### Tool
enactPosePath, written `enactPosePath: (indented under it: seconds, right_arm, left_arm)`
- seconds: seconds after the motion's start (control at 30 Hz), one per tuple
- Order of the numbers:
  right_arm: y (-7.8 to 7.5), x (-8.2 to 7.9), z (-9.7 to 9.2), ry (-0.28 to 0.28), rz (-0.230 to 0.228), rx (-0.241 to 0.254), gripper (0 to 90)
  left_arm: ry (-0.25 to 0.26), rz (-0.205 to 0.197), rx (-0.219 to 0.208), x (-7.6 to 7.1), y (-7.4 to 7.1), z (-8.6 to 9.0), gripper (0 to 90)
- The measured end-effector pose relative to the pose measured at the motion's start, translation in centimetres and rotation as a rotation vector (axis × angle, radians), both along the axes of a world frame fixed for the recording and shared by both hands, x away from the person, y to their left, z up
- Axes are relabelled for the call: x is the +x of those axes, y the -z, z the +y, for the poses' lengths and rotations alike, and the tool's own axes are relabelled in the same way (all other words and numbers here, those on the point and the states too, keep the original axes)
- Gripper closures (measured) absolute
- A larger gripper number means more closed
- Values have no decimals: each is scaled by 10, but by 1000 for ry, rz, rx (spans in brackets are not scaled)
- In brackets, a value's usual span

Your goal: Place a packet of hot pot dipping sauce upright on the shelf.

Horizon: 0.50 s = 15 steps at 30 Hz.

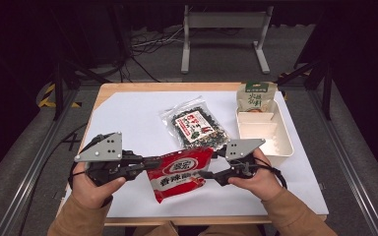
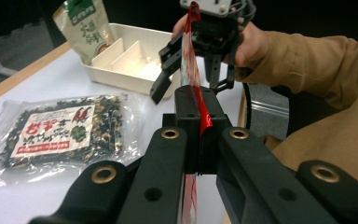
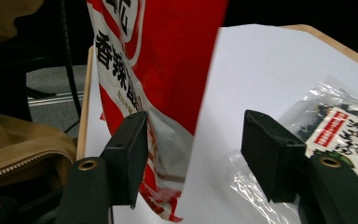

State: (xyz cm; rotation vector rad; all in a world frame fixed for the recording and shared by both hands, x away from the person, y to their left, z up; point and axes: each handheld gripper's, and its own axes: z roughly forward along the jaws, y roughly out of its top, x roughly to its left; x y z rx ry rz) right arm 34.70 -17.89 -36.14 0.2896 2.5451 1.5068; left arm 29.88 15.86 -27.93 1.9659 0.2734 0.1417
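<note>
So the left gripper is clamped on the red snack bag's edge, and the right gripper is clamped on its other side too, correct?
Not quite. The left gripper is shut on the red snack bag, but the right gripper is not clamped: the right gripper view shows its jaws standing apart, with the bag's edge against one pad only.

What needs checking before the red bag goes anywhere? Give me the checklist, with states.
1. Left gripper clamped on red snack bag: ok.
2. Right gripper free of the bag: ok, jaws stand apart, bag edge between them.
3. Bag off the table: cannot tell.
4. Free compartment in white tray: ok, near section bare.
5. Green pouch already in the tray's far end: ok.
6. Clear seaweed pack lying outside the tray: ok.
</note>
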Motion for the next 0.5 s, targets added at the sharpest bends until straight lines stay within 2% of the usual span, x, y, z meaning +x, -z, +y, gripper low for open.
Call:
enactPosePath:
  seconds: [0.23,0.5]
  right_arm:
    - [5,-1,10,-51,2,1,463]
    - [14,2,16,-104,39,-42,668]
  left_arm:
    - [13,-12,-4,-1,1,-6,900]
    - [13,-20,-13,-2,1,-5,900]
